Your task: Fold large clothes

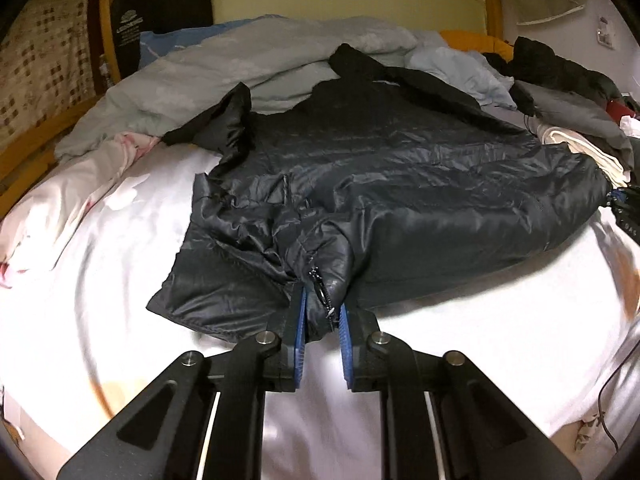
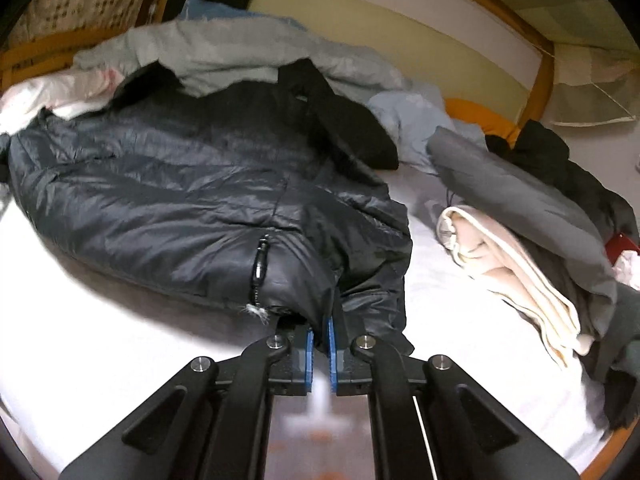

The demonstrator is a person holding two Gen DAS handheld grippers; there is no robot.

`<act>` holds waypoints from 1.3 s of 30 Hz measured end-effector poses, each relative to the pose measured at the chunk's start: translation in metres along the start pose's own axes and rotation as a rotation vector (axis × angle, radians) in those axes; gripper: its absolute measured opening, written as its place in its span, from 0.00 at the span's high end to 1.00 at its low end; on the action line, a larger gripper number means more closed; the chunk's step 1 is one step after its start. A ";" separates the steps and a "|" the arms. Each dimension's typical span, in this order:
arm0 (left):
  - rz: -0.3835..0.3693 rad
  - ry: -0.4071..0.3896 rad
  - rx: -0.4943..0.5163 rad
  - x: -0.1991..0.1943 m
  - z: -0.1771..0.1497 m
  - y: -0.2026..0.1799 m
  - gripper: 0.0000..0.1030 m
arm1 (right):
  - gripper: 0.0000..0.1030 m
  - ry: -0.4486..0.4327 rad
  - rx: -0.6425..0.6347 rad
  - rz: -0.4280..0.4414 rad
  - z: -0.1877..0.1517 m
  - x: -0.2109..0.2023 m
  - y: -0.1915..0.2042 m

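Observation:
A large shiny black puffer jacket lies spread on the white bed sheet, collar toward the headboard. My left gripper is shut on the jacket's bottom hem beside the zipper. In the right wrist view the jacket fills the left half, and my right gripper is shut on its hem near a pocket zipper. One sleeve lies across the jacket toward the far right.
A grey duvet is bunched at the head of the bed. A pile of clothes with a cream folded cloth and a grey garment sits on the right. A wooden bed frame borders the bed.

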State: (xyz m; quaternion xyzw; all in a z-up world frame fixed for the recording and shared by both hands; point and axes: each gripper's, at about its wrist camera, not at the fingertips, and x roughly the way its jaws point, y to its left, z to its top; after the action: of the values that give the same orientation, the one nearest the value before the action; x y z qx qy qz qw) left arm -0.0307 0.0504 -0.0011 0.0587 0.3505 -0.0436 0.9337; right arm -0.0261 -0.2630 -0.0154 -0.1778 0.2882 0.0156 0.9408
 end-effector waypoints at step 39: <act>0.075 -0.078 -0.104 0.116 0.123 0.064 0.35 | 0.27 0.127 0.185 0.004 0.109 0.122 -0.055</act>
State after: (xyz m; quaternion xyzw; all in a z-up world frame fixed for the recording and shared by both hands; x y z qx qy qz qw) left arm 0.1436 0.0914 0.0194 0.0215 0.3133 0.0074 0.9494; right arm 0.1412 -0.2863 0.0199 -0.0902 0.3480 -0.0207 0.9329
